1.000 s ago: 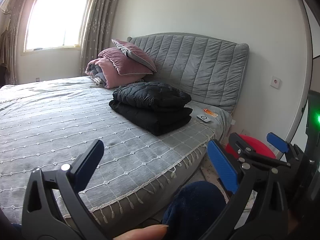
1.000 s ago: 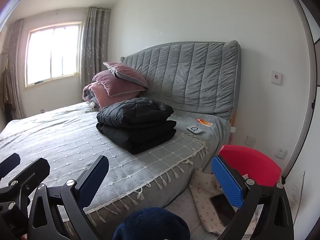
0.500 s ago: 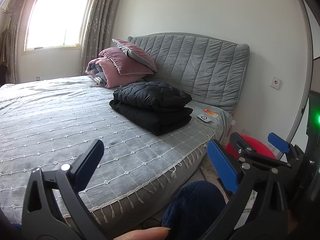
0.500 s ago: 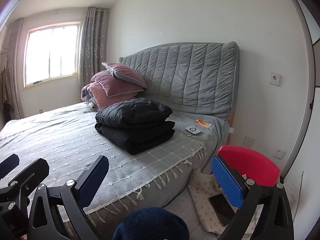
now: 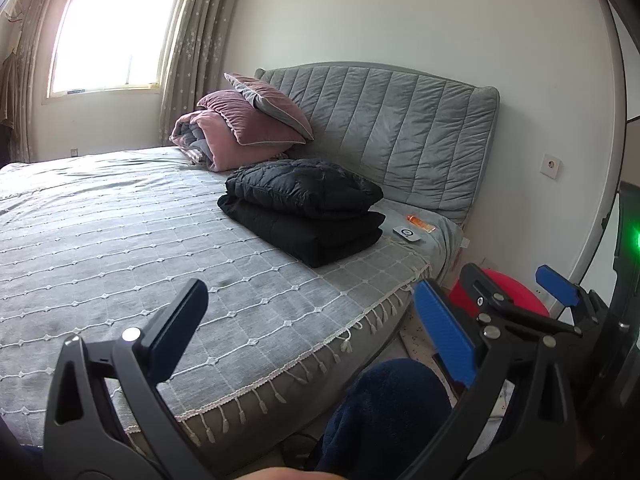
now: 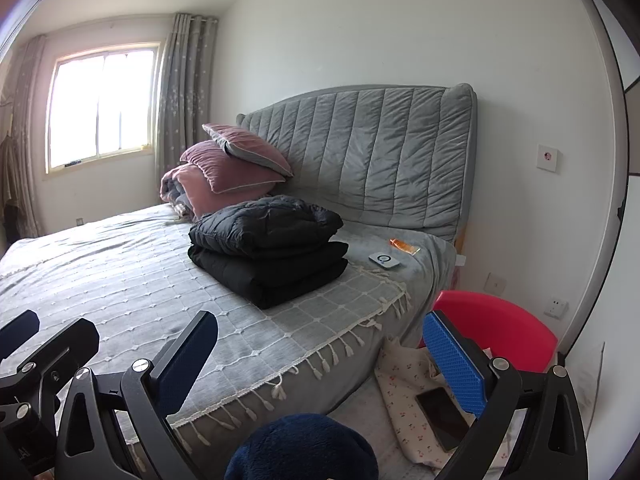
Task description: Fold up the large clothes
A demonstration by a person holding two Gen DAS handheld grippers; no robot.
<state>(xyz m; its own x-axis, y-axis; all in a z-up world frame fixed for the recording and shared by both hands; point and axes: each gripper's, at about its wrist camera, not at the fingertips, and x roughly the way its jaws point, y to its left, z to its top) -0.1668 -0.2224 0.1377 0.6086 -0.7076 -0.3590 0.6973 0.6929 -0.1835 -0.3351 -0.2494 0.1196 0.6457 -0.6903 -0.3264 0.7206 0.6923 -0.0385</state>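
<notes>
While both grippers hang spread and empty off the bed's near edge, two folded black jackets sit stacked by the headboard.

The bed [image 5: 120,248] carries a grey fringed cover; the black jackets [image 5: 302,208] lie near its head-end corner, just in front of pink pillows [image 5: 256,128]. A small white device [image 6: 384,260] and an orange item [image 6: 404,245] rest at that corner. The left gripper [image 5: 312,328] and right gripper [image 6: 320,356] hold nothing.

Both wrist views look from beside the bed [image 5: 120,240] toward its headboard [image 6: 380,152], sharing it.
</notes>
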